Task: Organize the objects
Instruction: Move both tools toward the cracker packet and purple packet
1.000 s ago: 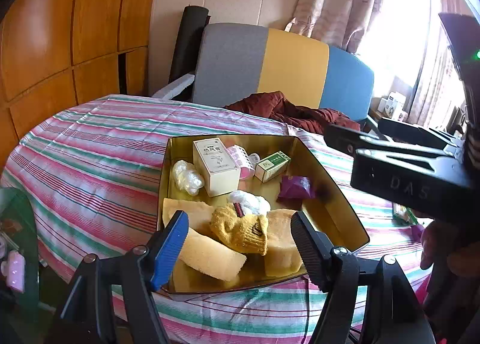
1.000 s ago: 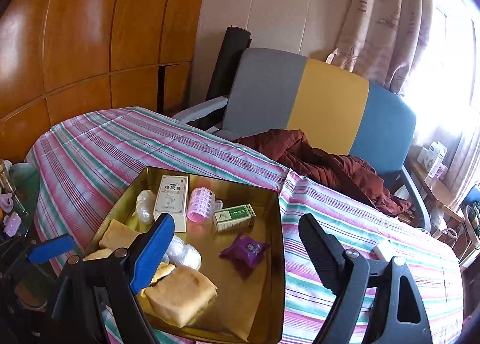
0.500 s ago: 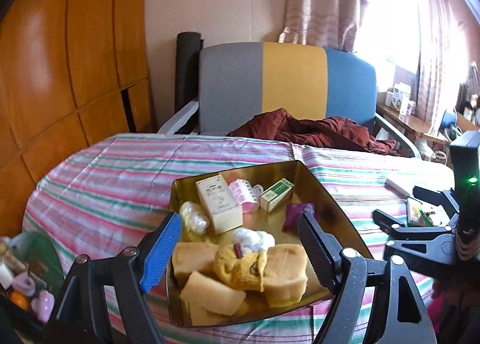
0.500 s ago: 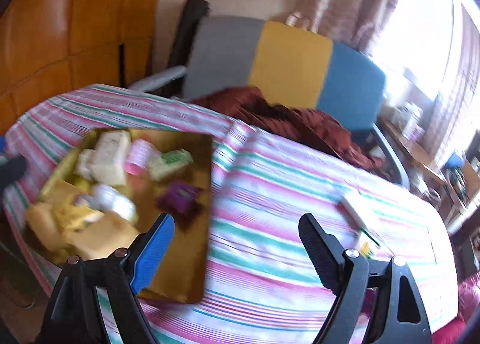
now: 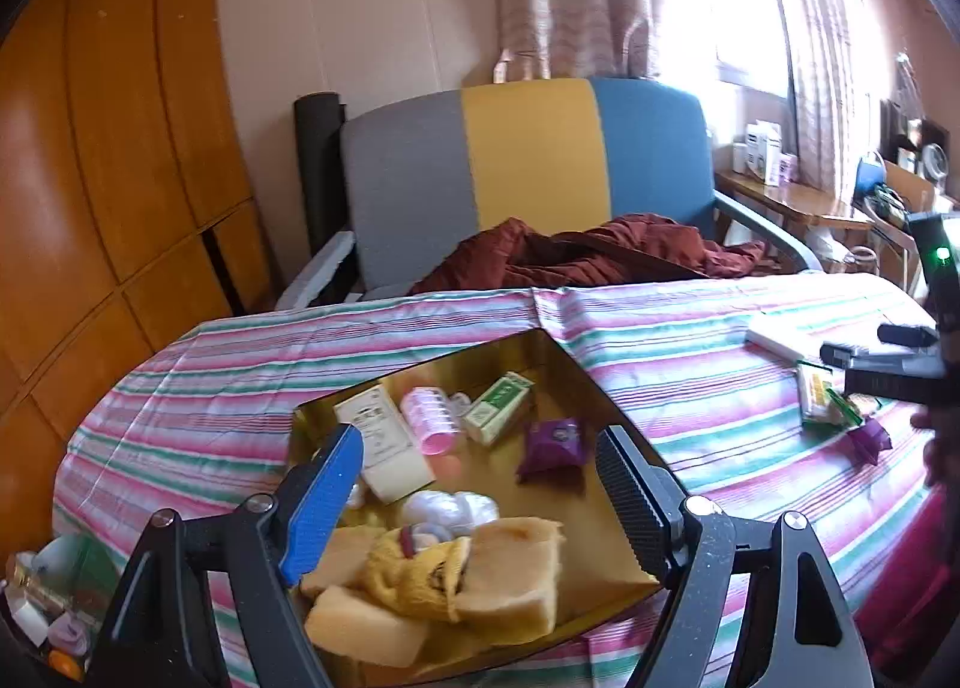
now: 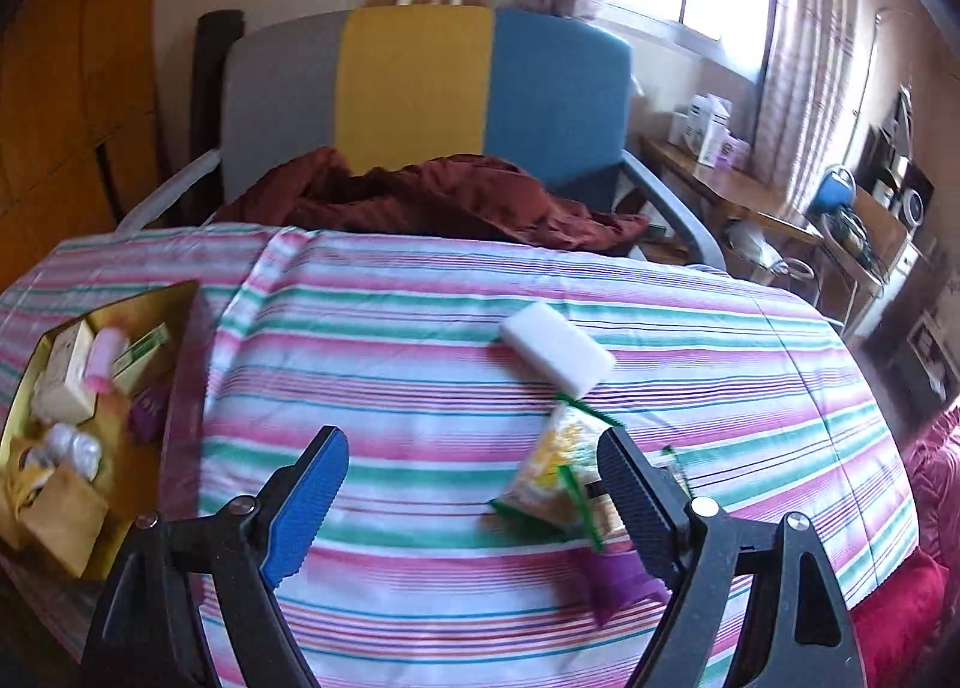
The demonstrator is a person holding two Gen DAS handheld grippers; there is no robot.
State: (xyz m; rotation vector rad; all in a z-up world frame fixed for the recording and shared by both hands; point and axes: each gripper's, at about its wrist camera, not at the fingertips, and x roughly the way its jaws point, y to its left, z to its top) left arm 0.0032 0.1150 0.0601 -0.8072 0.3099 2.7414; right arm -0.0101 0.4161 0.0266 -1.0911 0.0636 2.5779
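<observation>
A: Where did the right gripper (image 6: 474, 493) stand?

B: It hung over the striped pink, green and white tablecloth (image 6: 390, 376) with its jaws wide apart and nothing between them. Its black finger (image 6: 636, 499) was just beside a yellow and green snack packet (image 6: 549, 472), but I could not tell if they touched.

A: What lay near that packet?

B: A white rectangular block (image 6: 555, 349) lay behind it, further toward the far edge of the table. A small purple pouch (image 6: 618, 577) lay nearer the front edge, partly hidden by the black finger.

A: And the left gripper (image 5: 480, 493)?

B: Its jaws were also apart and empty. It hung above the golden metal tray (image 5: 600, 406), which stood at the left part of the table.

A: What was in the tray?

B: A cream carton (image 5: 384, 448), a pink ribbed roller (image 5: 429, 421), a small green and white box (image 5: 498, 409) and a purple sachet (image 5: 552, 448) lay toward its far side. Some yellow sponge pieces (image 5: 510, 574), a yellow knitted thing (image 5: 420, 577) and a white plastic bundle (image 5: 450, 508) lay at its near side.
</observation>
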